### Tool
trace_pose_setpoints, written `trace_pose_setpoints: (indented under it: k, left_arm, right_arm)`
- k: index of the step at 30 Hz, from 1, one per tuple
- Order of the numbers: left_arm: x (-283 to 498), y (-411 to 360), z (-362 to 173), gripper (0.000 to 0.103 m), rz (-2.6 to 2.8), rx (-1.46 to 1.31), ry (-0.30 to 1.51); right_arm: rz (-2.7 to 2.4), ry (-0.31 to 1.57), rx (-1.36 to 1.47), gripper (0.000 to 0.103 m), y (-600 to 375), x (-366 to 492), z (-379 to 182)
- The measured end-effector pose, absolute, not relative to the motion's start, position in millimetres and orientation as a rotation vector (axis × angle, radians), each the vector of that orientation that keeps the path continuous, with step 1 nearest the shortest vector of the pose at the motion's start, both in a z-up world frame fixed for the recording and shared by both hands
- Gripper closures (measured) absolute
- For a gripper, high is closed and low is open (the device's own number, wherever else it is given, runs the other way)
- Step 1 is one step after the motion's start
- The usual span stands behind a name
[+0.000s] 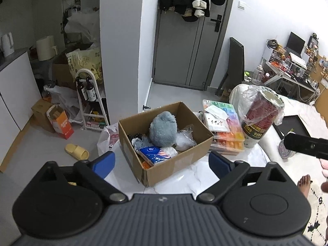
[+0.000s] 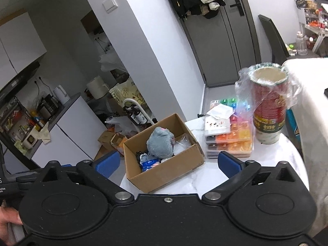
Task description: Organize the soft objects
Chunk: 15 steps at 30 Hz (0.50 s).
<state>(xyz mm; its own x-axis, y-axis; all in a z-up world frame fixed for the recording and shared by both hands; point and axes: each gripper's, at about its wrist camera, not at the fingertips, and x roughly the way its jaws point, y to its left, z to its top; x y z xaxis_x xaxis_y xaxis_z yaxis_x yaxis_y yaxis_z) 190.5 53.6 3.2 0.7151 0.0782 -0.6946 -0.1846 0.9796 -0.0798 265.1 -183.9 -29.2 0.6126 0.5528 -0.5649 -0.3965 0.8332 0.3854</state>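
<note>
An open cardboard box (image 1: 176, 162) stands on a white round table (image 1: 190, 176). In it lie a grey-blue plush toy (image 1: 163, 131), a blue tissue pack (image 1: 153, 152), clear plastic bags (image 1: 185, 138) and dark cloth bits. My left gripper (image 1: 161, 163) is open and empty, held above the box's near side. My right gripper (image 2: 168, 165) is open and empty, above the box (image 2: 170, 171); the plush (image 2: 161, 144) and tissue pack (image 2: 149, 163) show there too. Part of the right gripper (image 1: 307, 145) shows at the right of the left wrist view.
A rainbow-coloured storage case (image 1: 227, 131) with white paper on it sits right of the box. A stack of red paper cups in plastic wrap (image 1: 259, 119) stands beside it. A white chair back (image 2: 307, 106) is at the right. A yellow slipper (image 1: 76, 151) and boxes lie on the floor.
</note>
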Motion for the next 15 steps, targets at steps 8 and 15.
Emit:
trace_pose_setpoints:
  k: [8,15]
  left_arm:
    - [166.9,48.6,18.1,0.0,0.121,-0.14,0.741]
    - [148.4,44.6,23.0,0.0,0.124,-0.148,0.719]
  right_arm:
    - [0.491,0.721,0.199,0.0,-193.9,239.4,-20.2]
    - [0.399,0.693,0.162,0.0,-214.7,212.6,-22.7]
